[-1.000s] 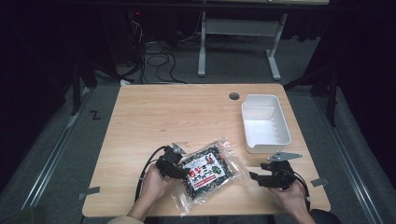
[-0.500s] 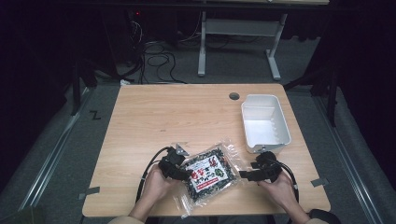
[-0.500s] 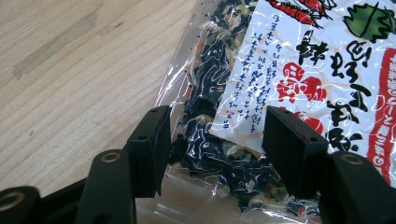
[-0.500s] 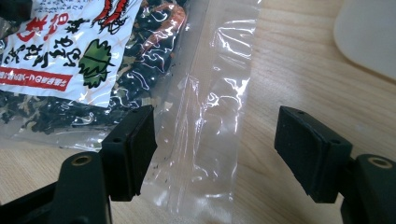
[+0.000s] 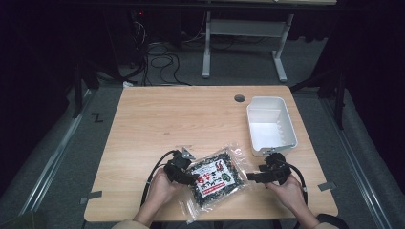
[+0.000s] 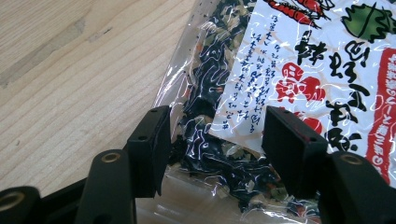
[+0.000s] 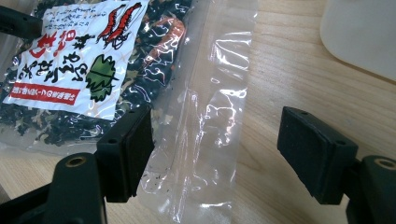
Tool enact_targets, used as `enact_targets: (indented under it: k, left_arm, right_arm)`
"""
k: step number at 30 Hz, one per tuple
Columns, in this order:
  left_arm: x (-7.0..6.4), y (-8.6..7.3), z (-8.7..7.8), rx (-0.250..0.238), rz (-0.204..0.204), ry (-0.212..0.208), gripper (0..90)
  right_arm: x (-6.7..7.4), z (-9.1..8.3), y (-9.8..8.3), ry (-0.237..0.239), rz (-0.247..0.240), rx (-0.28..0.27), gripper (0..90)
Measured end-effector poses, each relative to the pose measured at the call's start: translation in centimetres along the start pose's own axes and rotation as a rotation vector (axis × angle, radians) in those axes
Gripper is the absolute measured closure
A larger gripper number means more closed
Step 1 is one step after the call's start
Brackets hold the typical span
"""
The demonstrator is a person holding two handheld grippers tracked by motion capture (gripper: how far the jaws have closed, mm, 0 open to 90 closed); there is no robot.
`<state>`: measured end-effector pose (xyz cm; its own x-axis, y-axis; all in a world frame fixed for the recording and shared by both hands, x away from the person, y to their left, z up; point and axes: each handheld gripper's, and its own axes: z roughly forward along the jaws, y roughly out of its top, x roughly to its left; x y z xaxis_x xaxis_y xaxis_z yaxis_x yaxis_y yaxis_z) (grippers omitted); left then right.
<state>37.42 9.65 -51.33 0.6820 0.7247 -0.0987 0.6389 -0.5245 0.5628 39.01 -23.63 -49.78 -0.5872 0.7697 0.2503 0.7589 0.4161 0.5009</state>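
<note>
Left gripper view: clear bag [image 6: 280, 70], white label [image 6: 327, 56], black-red Japanese print.

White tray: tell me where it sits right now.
In the high view the white tray stands on the table's right side, just beyond the right gripper and up-right of the food bag, near the round cable hole.

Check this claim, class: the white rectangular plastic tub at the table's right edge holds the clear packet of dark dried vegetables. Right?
Wrong. The white rectangular plastic tub is empty; the clear packet of dark dried vegetables lies on the wooden table beside it, as the high view shows.
</note>
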Motion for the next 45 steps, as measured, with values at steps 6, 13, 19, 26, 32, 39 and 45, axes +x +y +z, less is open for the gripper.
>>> enact_targets:
  k: [6, 13, 19, 26, 32, 39, 45]
  left_arm:
    - [-0.3, 0.2, 0.2, -0.001, 0.007, -0.004, 42.4]
    - [-0.5, 0.4, 0.3, 0.001, 0.017, -0.011, 42.4]
    - [-0.6, 0.4, 0.3, 0.003, 0.022, -0.009, 42.3]
    - [-0.7, 0.5, 0.4, -0.002, 0.028, -0.006, 42.3]
    - [-0.7, 0.5, 0.5, -0.005, 0.032, -0.004, 42.3]
    - [-0.7, 0.6, 0.5, -0.007, 0.034, -0.004, 42.4]
    - [-0.8, 0.6, 0.6, -0.015, 0.032, 0.0, 42.3]
  right_arm:
    - [-0.1, 0.9, 0.1, 0.008, 0.005, 0.047, 25.4]
    - [0.6, 1.7, 0.4, 0.009, -0.003, 0.09, 23.2]
    - [1.5, 2.2, 0.9, 0.038, -0.012, 0.114, 26.1]
    - [2.0, 2.5, 1.2, 0.066, -0.016, 0.127, 35.3]
    - [1.6, 2.4, 1.3, 0.083, -0.001, 0.139, 48.4]
    - [2.4, 2.2, 1.7, 0.002, -0.088, 0.151, 68.9]
    - [2.3, 2.0, 1.7, 0.017, -0.099, 0.151, 76.4]
